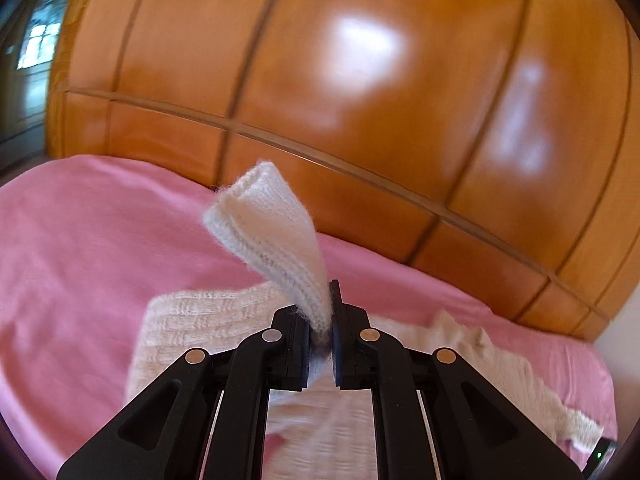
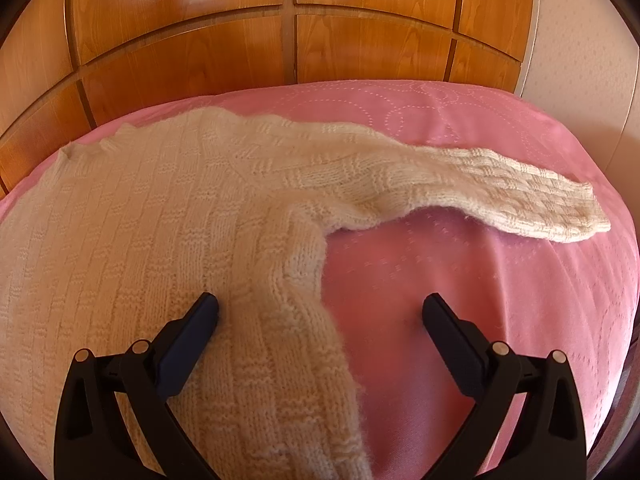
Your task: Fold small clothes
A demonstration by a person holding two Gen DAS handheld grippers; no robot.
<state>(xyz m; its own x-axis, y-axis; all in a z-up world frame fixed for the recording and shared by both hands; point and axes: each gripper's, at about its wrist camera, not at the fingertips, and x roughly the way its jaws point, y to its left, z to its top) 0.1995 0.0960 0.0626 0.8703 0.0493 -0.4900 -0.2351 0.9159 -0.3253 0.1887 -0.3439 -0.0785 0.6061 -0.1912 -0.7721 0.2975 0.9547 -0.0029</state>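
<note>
So the thing being folded is a small cream knit sweater (image 2: 160,216), spread flat on a pink bedspread (image 2: 440,280) with a wooden headboard (image 2: 360,40) behind it.

Starting on the left: the left gripper (image 1: 320,328) is clamped tight on a ribbed bit of the knit (image 1: 272,232), probably a cuff or hem edge, and that piece sticks up between the pads and flops forward over the bed. Jaws are basically shut, only the thickness of the wool between them. The view is a bit blurred, so which edge of the garment it is can't really be told.

Moving right: the right gripper (image 2: 320,312) sits low over the sweater's right side with its jaws spread wide, gripping nothing. Its left finger (image 2: 200,316) looks like it's resting on the knit of the body, the right one is over bare bedspread, and the side edge of the sweater runs between them. The right sleeve (image 2: 500,204) lies stretched out toward the far right, well away from both fingers.

Looks like the early fold-in step: left side lifted, right side not grabbed yet. The next move likely calls for the right jaws to close on that edge, or go for the sleeve, so it can be carried across the body.
</note>
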